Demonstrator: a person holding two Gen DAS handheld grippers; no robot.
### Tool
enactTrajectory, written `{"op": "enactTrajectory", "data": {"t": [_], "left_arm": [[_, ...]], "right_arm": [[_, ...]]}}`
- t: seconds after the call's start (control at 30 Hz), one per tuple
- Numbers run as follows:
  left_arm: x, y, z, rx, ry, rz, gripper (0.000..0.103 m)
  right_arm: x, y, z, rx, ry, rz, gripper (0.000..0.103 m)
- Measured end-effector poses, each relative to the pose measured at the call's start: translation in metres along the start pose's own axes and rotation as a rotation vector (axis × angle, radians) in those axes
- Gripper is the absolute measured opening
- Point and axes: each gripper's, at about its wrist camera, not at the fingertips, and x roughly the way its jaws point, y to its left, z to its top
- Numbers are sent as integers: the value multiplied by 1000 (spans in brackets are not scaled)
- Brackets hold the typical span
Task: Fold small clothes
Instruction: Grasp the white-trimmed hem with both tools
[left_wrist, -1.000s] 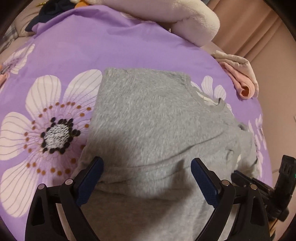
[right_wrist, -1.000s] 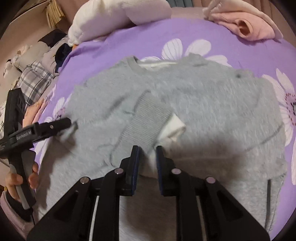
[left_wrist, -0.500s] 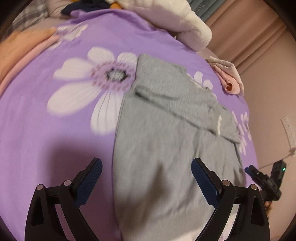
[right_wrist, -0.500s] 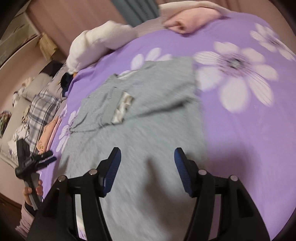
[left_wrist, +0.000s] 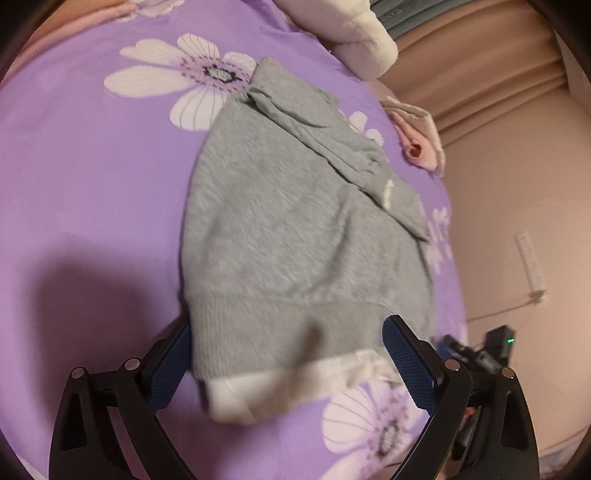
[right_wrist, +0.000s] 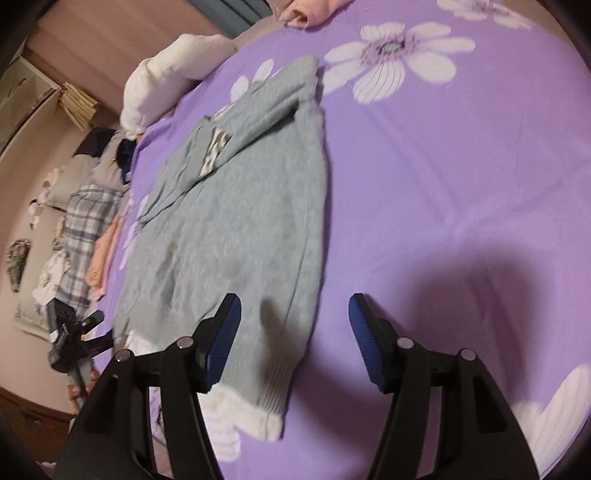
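A small grey sweater (left_wrist: 295, 229) with a white hem lies flat on the purple flowered bedspread (left_wrist: 92, 177), sleeves folded in across its chest. My left gripper (left_wrist: 288, 354) is open and straddles the sweater's ribbed bottom hem. In the right wrist view the sweater (right_wrist: 236, 236) lies ahead to the left. My right gripper (right_wrist: 293, 332) is open over the sweater's near corner and the bare spread. Neither holds anything. The right gripper also shows in the left wrist view (left_wrist: 476, 354), and the left gripper in the right wrist view (right_wrist: 74, 336).
A white pillow (left_wrist: 351, 33) and a folded pink garment (left_wrist: 417, 147) lie at the far end of the bed. Plaid and pink clothes (right_wrist: 85, 229) are piled beside the bed. A wall with a power strip (left_wrist: 530, 262) stands to the right.
My right gripper let go of the folded sleeve cuff and opened. Both grippers drew back from the sweater's chest to its bottom hem, which now lies between the left fingers.
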Motion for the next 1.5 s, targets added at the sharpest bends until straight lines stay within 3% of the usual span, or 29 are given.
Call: {"op": "enactTrajectory", "data": {"t": [0.17,0.57,0.73,1.07,1.2,1.3,1.37,1.5], "left_arm": [[3,2,4,-22,11,-42,97],[27,-7,20,-48,24,-90,97],[20,-1,12,-56,26,-100,97],[14,2,3,-97,-4,-96,97],[13,3,3,-121,-24,-97,96],[13,4,2,-133,-29,-50,80],[11,9,1,-153,-31,-11,58],[9,22,0,-205,-26,25,29]], "right_arm": [[8,-1,-16,72,37,148,62],[30,25,-10,32,24,171,61],[27,20,-18,52,53,195,48],[26,19,-24,74,56,216,47],[27,18,-26,77,36,201,41],[25,15,-28,72,26,187,30],[25,13,-29,86,28,192,25],[24,10,-29,96,25,206,22]]}}
